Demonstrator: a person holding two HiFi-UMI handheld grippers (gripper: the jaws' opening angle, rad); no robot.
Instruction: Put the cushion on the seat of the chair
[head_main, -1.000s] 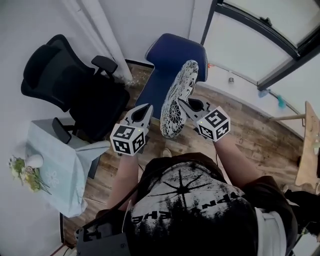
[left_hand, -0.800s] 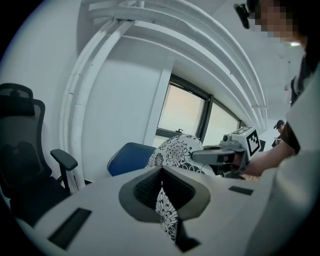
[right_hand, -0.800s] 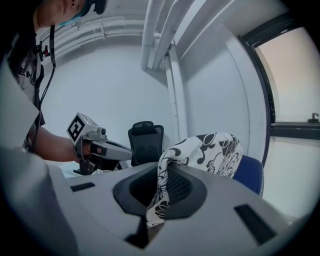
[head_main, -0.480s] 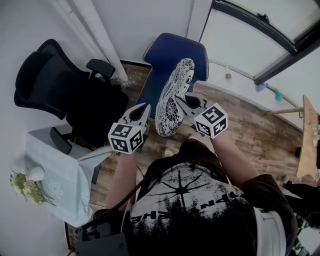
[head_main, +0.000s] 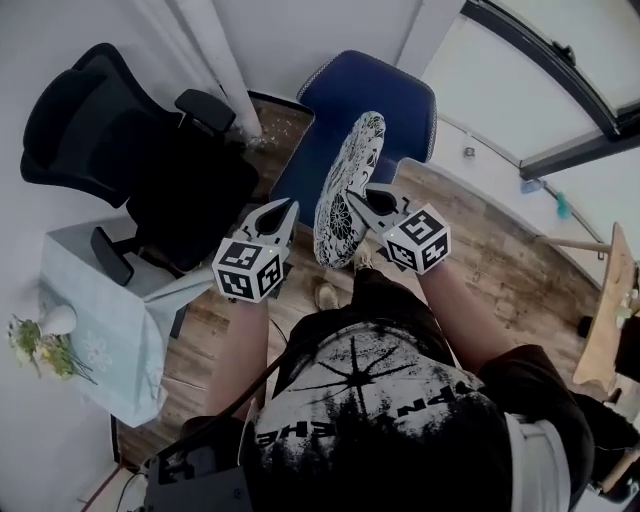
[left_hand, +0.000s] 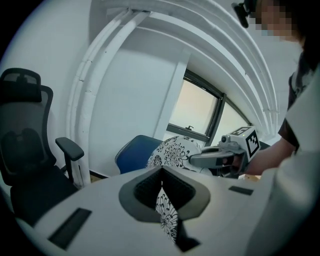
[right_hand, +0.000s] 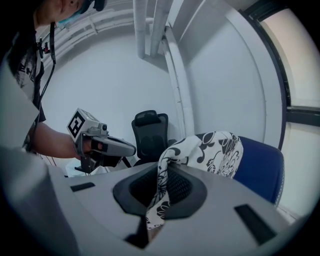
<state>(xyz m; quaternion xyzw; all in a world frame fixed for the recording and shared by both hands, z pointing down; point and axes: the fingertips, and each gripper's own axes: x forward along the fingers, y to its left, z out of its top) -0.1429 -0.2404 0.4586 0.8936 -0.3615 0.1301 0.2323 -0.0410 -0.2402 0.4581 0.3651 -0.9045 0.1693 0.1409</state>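
Inspection from the remote station, items entered by size

1. Wooden floor (head_main: 500, 270): plank boards run across the room under everything listed below.

2. Black office chair (head_main: 150, 170): stands at the left of the head view against the white wall, armrests visible. It is apart from the grippers.

3. Blue chair (head_main: 380, 100): directly ahead of the person, beside the black one. Its backrest faces the camera and the seat runs down toward the grippers. I see nothing lying flat on the seat.

4. Table with a pale cloth (head_main: 100, 310): lower left, next to the black office chair.

5. Cushion (head_main: 348, 185): white with a black floral print. It is off the seat, held in the air on its edge in front of the blue chair. In the head view its upper end overlaps the seat and backrest. It hangs between the two grippers, one at each side.

6. Left gripper (head_main: 284, 207): in its own view I read the jaws as clenched on a fold of the cushion's printed fabric, which runs through the gap between them.

7. Right gripper (head_main: 356, 196): likewise clamped. Its own view shows the cushion's edge pinched between the jaws, and the body of the cushion rises beyond them.

8. Flowers (head_main: 40, 350) and a small white vase (head_main: 58, 320): both rest on the clothed table at its far left end
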